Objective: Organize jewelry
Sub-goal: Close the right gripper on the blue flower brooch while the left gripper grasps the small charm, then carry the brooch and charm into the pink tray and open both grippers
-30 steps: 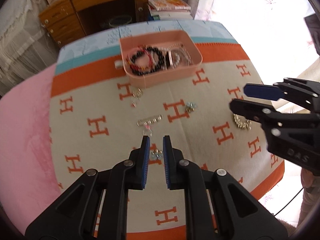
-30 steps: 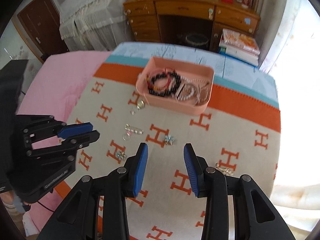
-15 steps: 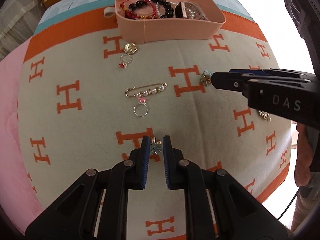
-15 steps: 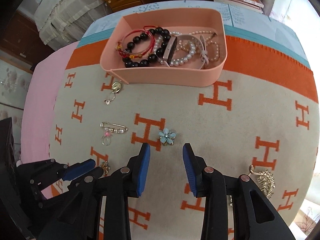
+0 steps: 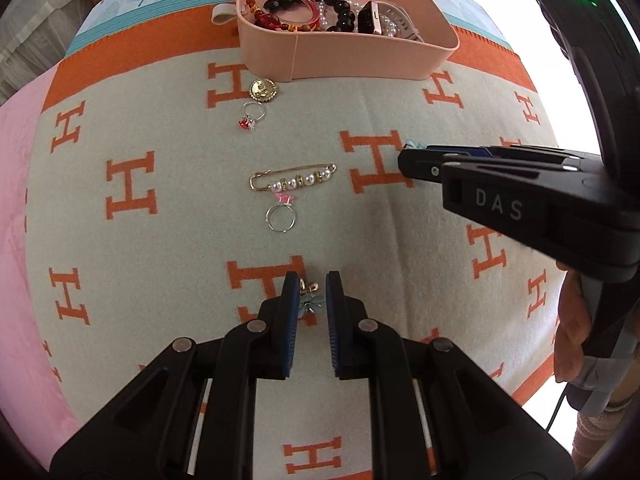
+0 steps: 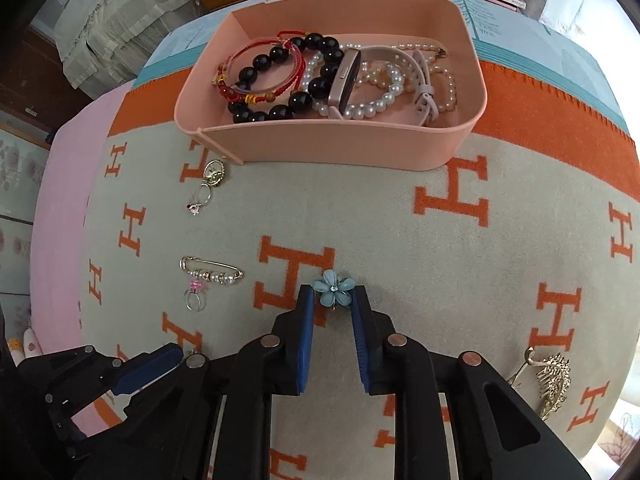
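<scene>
Right wrist view: the right claw (image 6: 332, 304) points down at the orange-H blanket (image 6: 400, 240), its jaws closing around a blue flower brooch (image 6: 333, 289) that sits between the blue pads at their tips; whether the pads already press it I cannot tell. Left wrist view: the left claw (image 5: 313, 300) is drawn close together around a small teal and gold charm (image 5: 310, 300) lying on the blanket, though the pads' contact with it is not clear. Beyond lie a pearl safety pin (image 5: 294, 178) with a pink-stone ring (image 5: 282, 214) just below it, then a gold coin pendant (image 5: 263, 90) and a red-stone ring (image 5: 251, 117). The pink tray (image 6: 332, 148) at the far side holds bead and pearl bracelets. A gold comb (image 6: 554, 384) lies near the blanket's right edge.
</scene>
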